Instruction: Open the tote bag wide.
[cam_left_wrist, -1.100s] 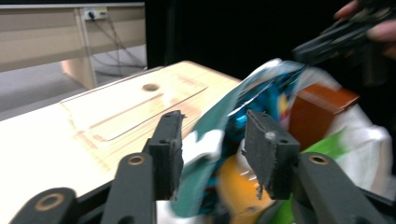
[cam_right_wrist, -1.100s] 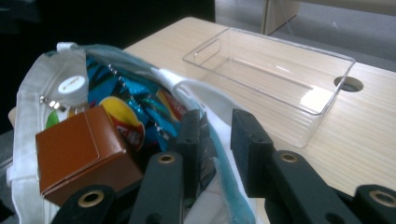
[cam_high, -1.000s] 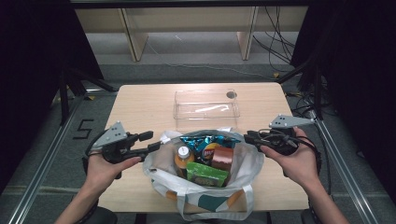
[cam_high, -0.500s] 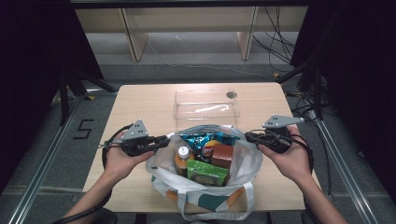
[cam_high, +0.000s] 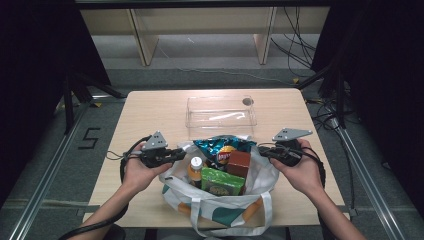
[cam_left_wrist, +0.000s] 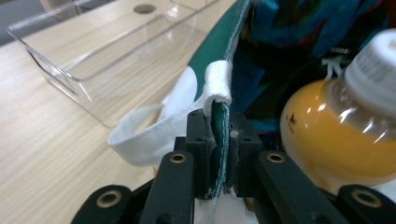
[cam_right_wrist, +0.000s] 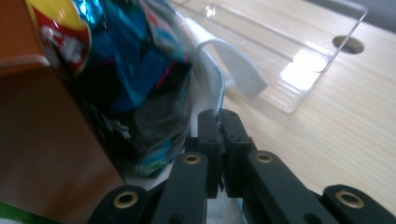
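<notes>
I've got the bag (cam_high: 220, 200) sitting at the near-centre of the table (cam_high: 150, 115), right in front of me, w/ both grippers on its rim. L gripper (cam_high: 176, 154) is at the bag's left edge; in the left gripper view its jaws are clamped on the rim (cam_left_wrist: 218, 135), green lining and white hem pinched flat between the pads, a folded bit of white strap poking up just above. Those jaws have just been closing, and the cloth is between them. R gripper (cam_high: 262, 151) is at the bag's right edge; in the right gripper view the jaws are pressed nearly together w/ thin white fabric (cam_right_wrist: 218, 105) caught at the tips, strap curling off beyond. They too have just been closing, w/ the cloth caught in them. Bag mouth is spread open between my two hands. Inside: juice bottle (cam_high: 195, 169) w/ white cap at left, close by the L gripper; green box (cam_high: 223, 181) at front; brown box (cam_high: 239, 163) at right; blue chip packet (cam_high: 223, 147) at the back. Clear tray (cam_high: 221, 111) lies on the table just beyond the bag, near its far rim. Bag handles hang over the near table edge.
</notes>
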